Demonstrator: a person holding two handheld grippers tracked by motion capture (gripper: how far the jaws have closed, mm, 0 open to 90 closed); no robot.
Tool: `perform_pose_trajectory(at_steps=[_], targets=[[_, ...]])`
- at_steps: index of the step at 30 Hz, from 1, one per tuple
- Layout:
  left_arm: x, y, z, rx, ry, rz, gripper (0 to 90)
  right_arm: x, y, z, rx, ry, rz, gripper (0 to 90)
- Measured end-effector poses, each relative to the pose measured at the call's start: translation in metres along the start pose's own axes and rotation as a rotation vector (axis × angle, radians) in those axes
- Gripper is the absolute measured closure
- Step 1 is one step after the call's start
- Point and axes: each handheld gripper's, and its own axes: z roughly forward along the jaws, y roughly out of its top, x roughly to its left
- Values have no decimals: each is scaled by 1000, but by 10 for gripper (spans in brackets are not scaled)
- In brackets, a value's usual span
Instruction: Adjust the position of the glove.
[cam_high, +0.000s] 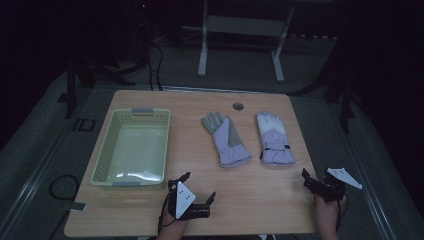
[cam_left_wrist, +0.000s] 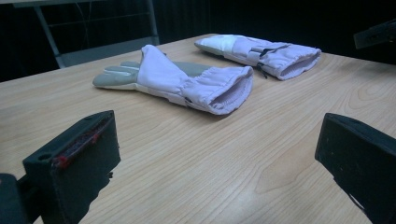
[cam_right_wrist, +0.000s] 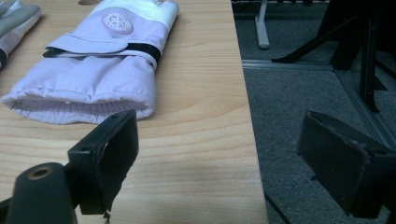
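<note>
Two lilac gloves lie flat on the surface, side by side and apart, cuffs toward the person. The left glove (cam_high: 226, 140) lies palm up, its grey palm showing; the right glove (cam_high: 274, 139) lies back up, strap and round badge on top. A pale basket (cam_high: 133, 148) stands empty to their left, likely where they are meant to go.

The left claw (cam_high: 195, 186) rests low near the front edge, just right of the basket's near corner, jaws spread wide with nothing between them; in the left gripper view the open cuff of the left glove (cam_left_wrist: 187, 80) faces it. The right claw (cam_high: 309, 181) sits at the surface's right front corner, also spread and empty, with the right glove's cuff (cam_right_wrist: 88, 88) just ahead. The cuffs facing both claws make easy pinch points.
</note>
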Motion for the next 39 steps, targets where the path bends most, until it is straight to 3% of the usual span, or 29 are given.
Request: perform_pose_trajectory(at_steps=[6, 7, 9, 11, 14, 15, 21, 29, 33, 35, 37, 39], targets=[[0, 0, 0, 0, -4, -2, 0, 0, 0, 1, 17, 14, -2, 130], [1, 0, 0, 0, -7, -4, 0, 0, 0, 1, 32, 58, -6, 132], [0, 0, 0, 0, -10, -2, 0, 3, 0, 1, 45, 75, -19, 131], [0, 0, 0, 0, -12, 3, 0, 5, 0, 0, 45, 70, -39, 129], [-1, 0, -1, -4, -14, 10, 0, 4, 4, 0, 58, 67, -22, 129], [-1, 0, -1, -5, -14, 11, 0, 3, 9, -2, 66, 65, 4, 129], [0, -1, -2, -6, -15, 1, 0, 3, 29, -5, 76, 58, 22, 133], [0, 0, -1, 7, -10, 1, 0, 14, 53, -3, 60, 69, -13, 133], [0, 0, -1, 5, -11, 3, 0, 19, 65, -3, 52, 101, -5, 132], [0, 0, -1, 0, -15, 4, 0, 22, 74, -3, 47, 114, -16, 131], [0, 0, -1, 1, -18, 1, 0, 30, 86, -3, 56, 105, -77, 123], [0, 0, -1, 4, -19, 3, 0, 35, 95, -3, 58, 80, -106, 118]])
